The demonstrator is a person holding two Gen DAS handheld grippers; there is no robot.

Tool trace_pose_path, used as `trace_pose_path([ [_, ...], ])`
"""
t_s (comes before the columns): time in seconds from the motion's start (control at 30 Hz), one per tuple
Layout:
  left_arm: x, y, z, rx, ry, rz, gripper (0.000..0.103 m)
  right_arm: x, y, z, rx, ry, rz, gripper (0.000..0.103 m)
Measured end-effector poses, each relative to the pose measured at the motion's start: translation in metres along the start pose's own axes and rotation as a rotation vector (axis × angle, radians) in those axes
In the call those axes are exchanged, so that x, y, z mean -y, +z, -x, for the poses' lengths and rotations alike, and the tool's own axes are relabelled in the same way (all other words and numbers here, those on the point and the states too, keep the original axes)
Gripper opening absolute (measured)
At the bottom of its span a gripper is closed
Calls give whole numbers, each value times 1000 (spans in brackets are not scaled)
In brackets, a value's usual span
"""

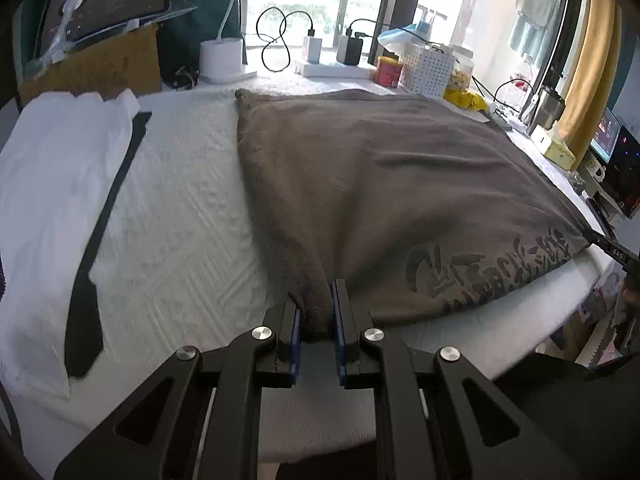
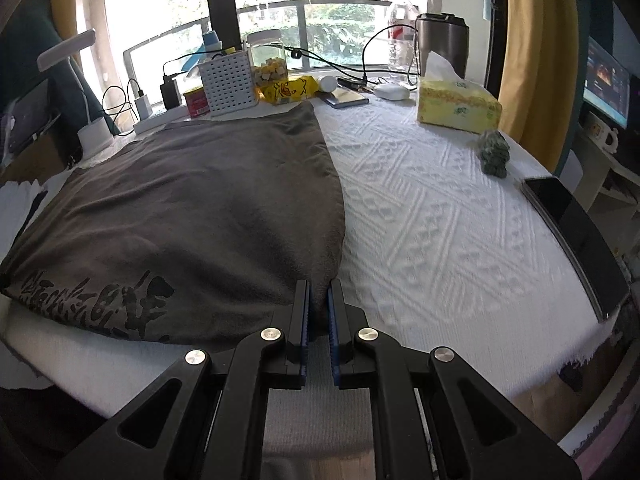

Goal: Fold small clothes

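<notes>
Grippers left (image 1: 316,312) and right (image 2: 319,308) each pinch your brown shirt's (image 1: 380,184) near corners, ready to fold it.

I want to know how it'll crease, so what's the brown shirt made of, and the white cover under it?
The brown shirt looks like soft, matte cotton knit: it drapes in gentle folds, with a dark print. The white cover seems a thick woven or quilted cloth, with raised zigzag ridges.

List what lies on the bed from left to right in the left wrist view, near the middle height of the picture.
White shirt → black tie lying on the shirt's right edge → bare white bedspread → brown garment, pinched at its near corner by the left gripper.
</notes>
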State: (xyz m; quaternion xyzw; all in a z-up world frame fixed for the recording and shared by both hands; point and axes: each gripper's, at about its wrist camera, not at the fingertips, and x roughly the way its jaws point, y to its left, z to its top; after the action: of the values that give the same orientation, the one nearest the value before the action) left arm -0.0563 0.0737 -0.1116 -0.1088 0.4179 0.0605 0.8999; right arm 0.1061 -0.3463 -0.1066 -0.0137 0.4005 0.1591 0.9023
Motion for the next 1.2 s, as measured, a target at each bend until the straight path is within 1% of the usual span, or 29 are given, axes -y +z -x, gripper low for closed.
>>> trace_pose_path([
  [0.13, 2, -8, 2, -15, 0, -2, 12, 1, -7, 4, -3, 1, -8, 9],
  [0.33, 2, -13, -2, -36, 23, -23, 12, 6, -15, 5, 2, 2, -43, 10],
  [0.4, 2, -15, -5, -47, 27, -22, 12, 11, -16, 5, 7, 18, -71, 10],
  [0.53, 0, -15, -7, -53, 20, -30, 13, 14, -16, 5, 8, 32, -87, 11],
  [0.67, -4, -13, -7, -74, 14, -37, 17, 20, -13, 12, 12, 31, -104, 11],
  [0.8, -5, -13, -7, -81, 23, -30, 18, 34, -11, 16, 13, -43, -111, 11],
  [0.87, -5, -11, -8, -87, 27, -24, 20, 45, -11, 12, -5, -36, -136, 11],
  [0.9, -6, -9, -8, -87, 30, -21, 25, 49, -12, 10, -16, -24, -149, 11],
  [0.97, -9, -5, -7, -76, 73, -13, 36, 54, -9, 8, -16, -9, -164, 11],
  [1.03, -15, 2, -3, -47, 96, 6, 36, 51, -2, 9, 6, -23, -153, 11],
  [1.1, -21, 10, 1, -13, 97, 32, 36, 45, 5, 9, 31, -15, -137, 11],
  [1.2, -24, 22, 0, 10, 108, 38, 36, 32, 18, 2, 43, 11, -103, 11],
])
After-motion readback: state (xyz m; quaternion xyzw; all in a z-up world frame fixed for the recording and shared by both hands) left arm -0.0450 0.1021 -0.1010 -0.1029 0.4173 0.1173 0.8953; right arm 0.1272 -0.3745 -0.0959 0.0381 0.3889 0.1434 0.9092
